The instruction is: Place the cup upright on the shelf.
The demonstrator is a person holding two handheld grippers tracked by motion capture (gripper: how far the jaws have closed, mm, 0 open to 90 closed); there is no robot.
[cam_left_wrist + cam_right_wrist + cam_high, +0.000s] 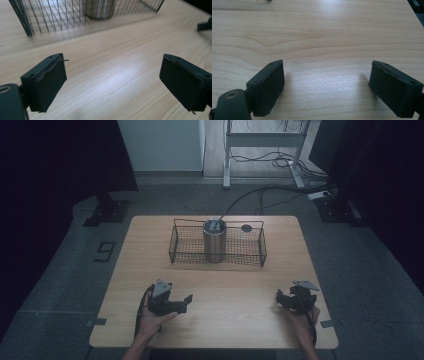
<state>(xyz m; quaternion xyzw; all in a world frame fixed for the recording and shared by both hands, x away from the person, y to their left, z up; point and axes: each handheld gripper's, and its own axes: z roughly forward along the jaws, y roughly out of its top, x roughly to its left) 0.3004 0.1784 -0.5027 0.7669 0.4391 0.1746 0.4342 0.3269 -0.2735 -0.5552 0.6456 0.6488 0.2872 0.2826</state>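
Observation:
My left gripper [186, 301] rests low over the near left part of the wooden table [230, 290], held by a hand from below. In the left gripper view its jaws [113, 67] stand open with bare wood between them. My right gripper [281, 298] sits at the near right, also in a hand; its own view shows the jaws [327, 70] open over bare wood. A black wire basket [172, 245] stands at the table's far middle, and an upright metal tumbler [215, 242] with a grey lid stands inside it.
A small black round object [246, 228] lies on the table behind the basket. The basket's wire wall [45, 17] and the tumbler's base [98, 10] lie ahead of the left gripper. Cables and a desk frame [265, 140] stand on the floor beyond.

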